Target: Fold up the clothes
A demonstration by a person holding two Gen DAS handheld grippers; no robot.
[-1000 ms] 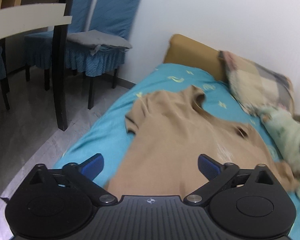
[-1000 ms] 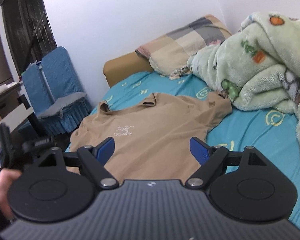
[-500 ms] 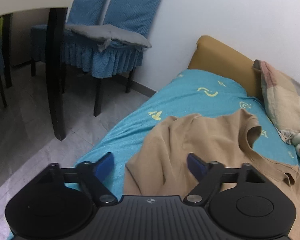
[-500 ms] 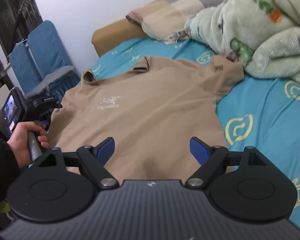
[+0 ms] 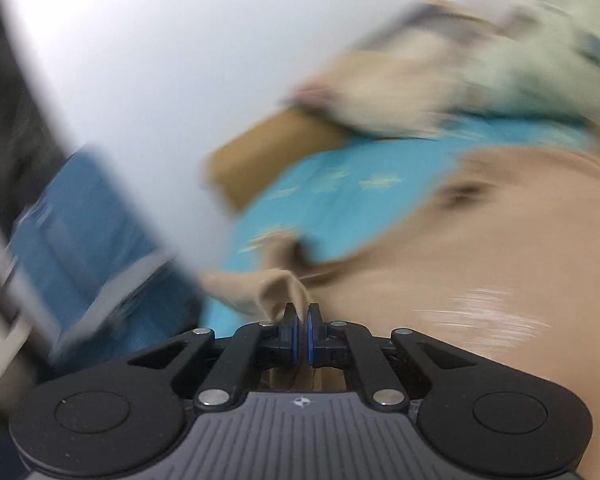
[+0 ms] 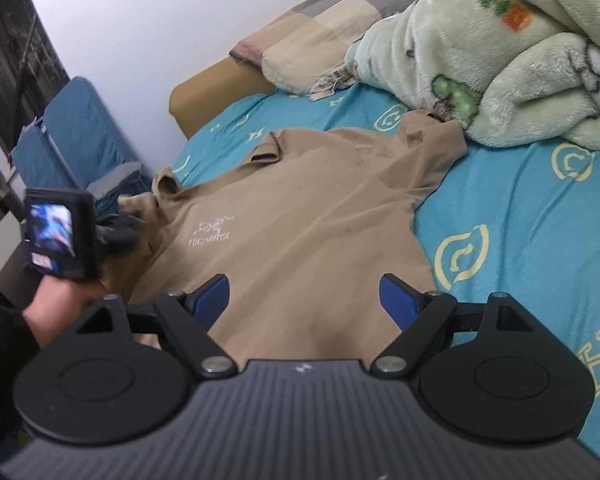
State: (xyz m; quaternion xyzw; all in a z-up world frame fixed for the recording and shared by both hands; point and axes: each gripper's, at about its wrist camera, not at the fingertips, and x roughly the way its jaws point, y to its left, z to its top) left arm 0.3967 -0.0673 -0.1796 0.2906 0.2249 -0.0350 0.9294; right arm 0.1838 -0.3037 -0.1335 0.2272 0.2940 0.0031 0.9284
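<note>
A tan T-shirt (image 6: 300,216) with a white chest logo lies face up on the blue bedsheet (image 6: 520,208). In the blurred left wrist view my left gripper (image 5: 302,316) is shut on a bunched fold of the shirt's left sleeve (image 5: 278,286), with the shirt body (image 5: 500,248) spreading to the right. In the right wrist view the left gripper (image 6: 116,232) shows at the shirt's left sleeve, held by a hand. My right gripper (image 6: 308,300) is open and empty, hovering over the shirt's lower part.
A green fleece blanket (image 6: 500,52) is piled at the far right, touching the shirt's right sleeve. A checked pillow (image 6: 328,36) and tan headboard (image 6: 216,88) lie at the bed's head. Blue-covered chairs (image 6: 76,132) stand left of the bed.
My left gripper has moved onto the shirt's left sleeve and shut on it; its view has swung and is blurred. My right gripper has stayed open over the shirt and pulled back slightly.
</note>
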